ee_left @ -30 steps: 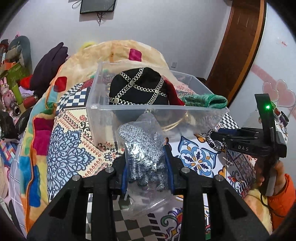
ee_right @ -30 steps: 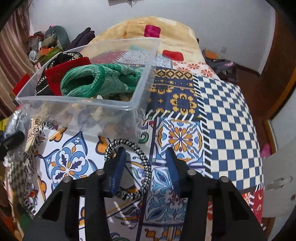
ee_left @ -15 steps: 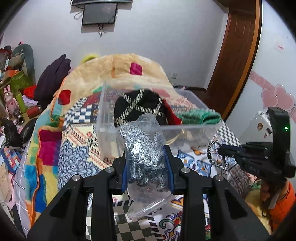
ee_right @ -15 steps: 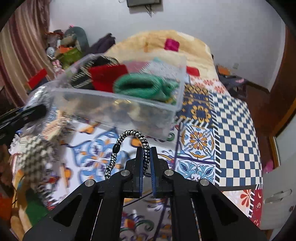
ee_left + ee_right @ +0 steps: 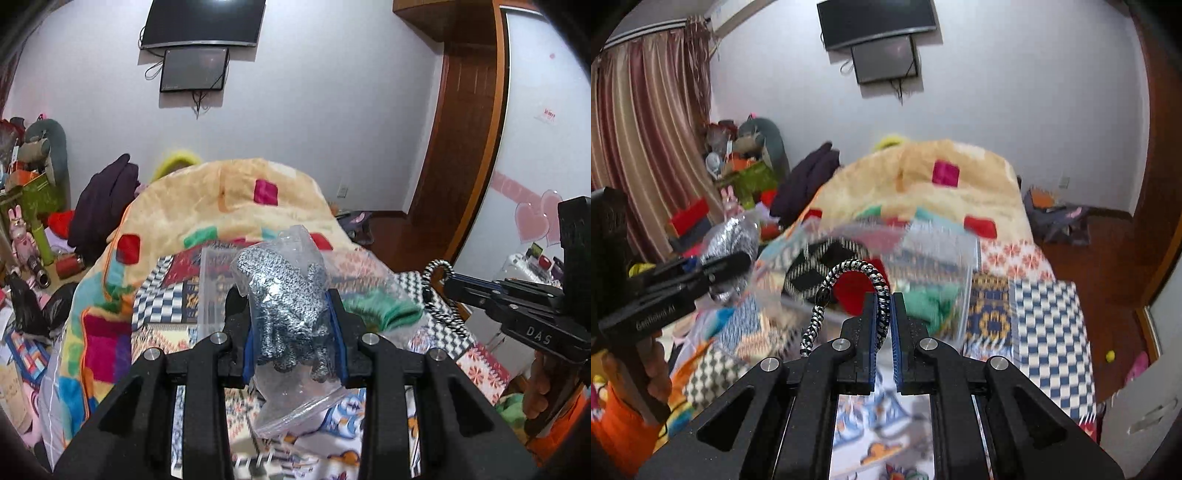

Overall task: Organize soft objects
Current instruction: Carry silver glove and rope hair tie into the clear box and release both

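Observation:
My left gripper (image 5: 293, 332) is shut on a clear plastic bag holding a grey speckled knit glove (image 5: 286, 306), raised above the bed. My right gripper (image 5: 885, 314) is shut on a black-and-white braided cord loop (image 5: 849, 271), also raised; it shows in the left wrist view (image 5: 439, 291). The clear plastic bin (image 5: 964, 284) sits on the bed beyond both grippers, blurred, with a black studded item (image 5: 812, 269), a red item (image 5: 855, 291) and a green knit item (image 5: 931, 301) inside. In the left wrist view the bag hides most of the bin (image 5: 212, 288).
The bed carries a patterned quilt (image 5: 1049, 325) and a heaped yellow blanket (image 5: 221, 199). Clutter of toys and boxes (image 5: 29, 206) lies left of the bed. A wooden door (image 5: 465, 140) is at right, a wall TV (image 5: 201, 22) above.
Both grippers have risen well above the bed with their loads. The right gripper closed on the cord loop and lifted it off the quilt. The bin now sits lower and farther.

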Action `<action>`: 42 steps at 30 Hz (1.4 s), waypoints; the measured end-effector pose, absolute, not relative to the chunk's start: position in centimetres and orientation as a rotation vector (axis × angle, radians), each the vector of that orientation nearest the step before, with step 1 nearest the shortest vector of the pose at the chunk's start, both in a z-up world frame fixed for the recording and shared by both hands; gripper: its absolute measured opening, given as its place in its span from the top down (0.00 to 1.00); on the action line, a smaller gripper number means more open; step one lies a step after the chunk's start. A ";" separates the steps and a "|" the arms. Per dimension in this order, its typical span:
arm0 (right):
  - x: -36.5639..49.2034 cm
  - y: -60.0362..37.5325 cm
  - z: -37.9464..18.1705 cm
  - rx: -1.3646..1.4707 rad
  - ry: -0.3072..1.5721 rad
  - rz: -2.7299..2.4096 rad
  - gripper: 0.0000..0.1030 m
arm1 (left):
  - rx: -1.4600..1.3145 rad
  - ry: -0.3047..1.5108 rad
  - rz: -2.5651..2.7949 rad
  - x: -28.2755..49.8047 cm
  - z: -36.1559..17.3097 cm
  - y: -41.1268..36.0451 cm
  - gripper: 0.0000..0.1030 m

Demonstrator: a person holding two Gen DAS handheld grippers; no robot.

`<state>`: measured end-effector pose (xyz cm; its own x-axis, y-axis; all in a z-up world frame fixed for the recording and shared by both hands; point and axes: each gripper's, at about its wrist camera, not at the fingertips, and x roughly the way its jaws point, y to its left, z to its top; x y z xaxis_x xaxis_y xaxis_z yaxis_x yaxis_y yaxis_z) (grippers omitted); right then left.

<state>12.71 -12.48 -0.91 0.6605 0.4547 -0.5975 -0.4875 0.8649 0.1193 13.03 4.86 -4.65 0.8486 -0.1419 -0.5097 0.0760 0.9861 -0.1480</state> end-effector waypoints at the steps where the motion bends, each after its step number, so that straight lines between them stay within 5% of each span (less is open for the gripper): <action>1: 13.0 -12.2 -0.7 -0.055 0.653 0.527 0.94 | -0.128 0.547 -0.120 13.6 -4.5 4.8 0.68; 22: 19.3 -8.8 -6.6 -0.119 0.808 0.442 0.93 | -0.083 0.744 -0.098 21.8 -11.2 4.0 0.68; 24: 19.5 -8.8 -6.9 -0.119 0.833 0.447 0.88 | -0.075 0.747 -0.096 21.8 -11.4 3.9 0.64; 28: 19.6 -9.8 -6.7 -0.076 0.846 0.450 0.61 | -0.074 0.745 -0.102 21.4 -11.3 4.0 0.46; 42: 14.7 -11.9 0.8 -0.019 0.653 0.526 0.60 | -0.102 0.523 -0.104 14.9 -3.9 4.7 0.43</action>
<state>14.74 -11.86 0.81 0.6688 0.4607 -0.5835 -0.4724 0.8694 0.1448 14.85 4.67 -3.89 0.8616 -0.1245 -0.4922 0.0727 0.9897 -0.1231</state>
